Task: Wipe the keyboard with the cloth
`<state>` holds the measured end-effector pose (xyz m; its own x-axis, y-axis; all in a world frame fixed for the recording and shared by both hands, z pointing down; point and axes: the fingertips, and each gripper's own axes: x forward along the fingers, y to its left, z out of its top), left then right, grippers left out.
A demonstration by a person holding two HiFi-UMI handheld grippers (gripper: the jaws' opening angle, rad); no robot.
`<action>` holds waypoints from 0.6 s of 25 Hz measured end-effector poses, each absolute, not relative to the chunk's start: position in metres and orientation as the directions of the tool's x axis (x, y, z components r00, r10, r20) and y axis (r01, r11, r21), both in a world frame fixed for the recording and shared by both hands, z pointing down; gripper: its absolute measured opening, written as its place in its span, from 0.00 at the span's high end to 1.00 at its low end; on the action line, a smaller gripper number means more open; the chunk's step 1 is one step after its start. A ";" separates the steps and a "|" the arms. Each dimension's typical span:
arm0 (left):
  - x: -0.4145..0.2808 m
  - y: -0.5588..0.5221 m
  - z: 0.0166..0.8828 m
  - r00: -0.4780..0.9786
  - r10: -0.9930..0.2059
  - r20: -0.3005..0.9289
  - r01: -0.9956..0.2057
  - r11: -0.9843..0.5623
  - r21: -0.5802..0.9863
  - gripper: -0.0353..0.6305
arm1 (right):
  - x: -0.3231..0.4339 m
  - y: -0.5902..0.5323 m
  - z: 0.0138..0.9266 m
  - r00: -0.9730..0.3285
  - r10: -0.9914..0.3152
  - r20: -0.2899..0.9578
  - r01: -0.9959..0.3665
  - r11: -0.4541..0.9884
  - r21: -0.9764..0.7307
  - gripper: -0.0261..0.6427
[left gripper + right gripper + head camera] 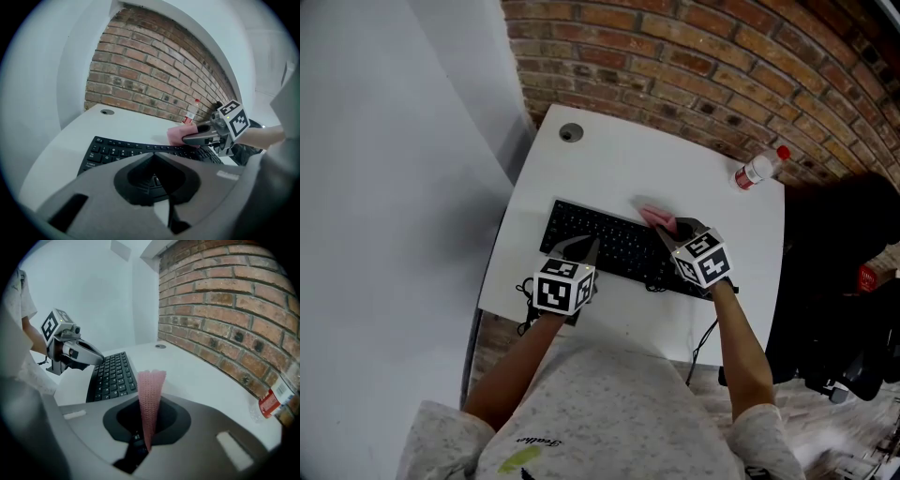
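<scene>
Pink knitted cloth (151, 390) is pinched between the right gripper's (675, 231) jaws, at the black keyboard's (605, 242) far edge, right of its middle. The left gripper (581, 249) hovers over the keyboard's near edge, jaws pressed together on nothing. Beyond the keyboard's right end sits a red-capped bottle (757, 170); its label is unreadable.

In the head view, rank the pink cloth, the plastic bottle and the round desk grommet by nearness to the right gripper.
1. Pink knitted cloth, clamped in the right gripper.
2. Clear red-capped plastic bottle, far right edge.
3. Round grey desk grommet, far left.
</scene>
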<state>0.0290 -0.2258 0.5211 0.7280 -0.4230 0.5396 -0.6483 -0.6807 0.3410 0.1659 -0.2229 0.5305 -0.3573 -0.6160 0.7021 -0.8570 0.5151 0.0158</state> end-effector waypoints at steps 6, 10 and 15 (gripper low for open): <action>0.010 -0.235 0.523 0.727 -0.425 0.539 -0.652 -0.674 0.347 0.95 | 0.136 -0.235 0.528 -0.379 -0.599 0.705 -0.836 0.548 0.016 0.92; -0.004 -0.240 0.522 0.725 -0.430 0.538 -0.656 -0.670 0.348 0.95 | 0.117 -0.243 0.527 -0.390 -0.593 0.705 -0.829 0.560 0.012 0.92; -0.021 -0.247 0.525 0.723 -0.439 0.534 -0.662 -0.663 0.350 0.95 | 0.093 -0.254 0.528 -0.401 -0.589 0.702 -0.819 0.574 0.014 0.92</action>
